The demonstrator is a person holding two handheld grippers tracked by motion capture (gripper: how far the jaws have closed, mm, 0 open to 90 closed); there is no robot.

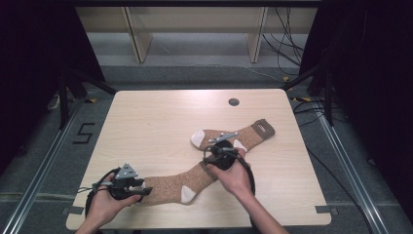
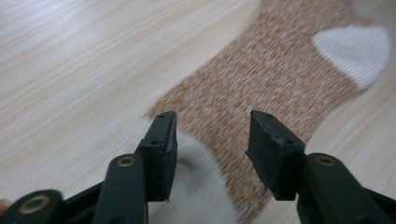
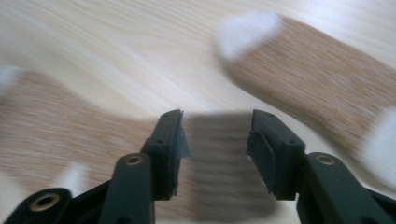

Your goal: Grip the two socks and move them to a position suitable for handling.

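Two brown speckled socks with white toes and heels lie on the wooden table (image 1: 160, 112). The near sock (image 1: 165, 184) stretches from the lower left toward the middle. My left gripper (image 1: 141, 189) is at its toe end. In the left gripper view the left gripper (image 2: 212, 140) stands open, its jaws astride the near sock (image 2: 261, 79) with a white patch between them. My right gripper (image 1: 209, 161) is at the near sock's cuff. The right gripper view is blurred; the right gripper (image 3: 215, 140) is open there, with the ribbed cuff (image 3: 219, 158) between its jaws. The far sock (image 1: 243, 135) lies just beyond, also seen as a far sock (image 3: 317, 79).
A black round grommet (image 1: 234, 102) sits near the table's far edge. Wooden furniture legs (image 1: 139, 44) stand on the floor behind the table. Cables (image 1: 287, 48) trail at the back right, and dark stands flank both sides.
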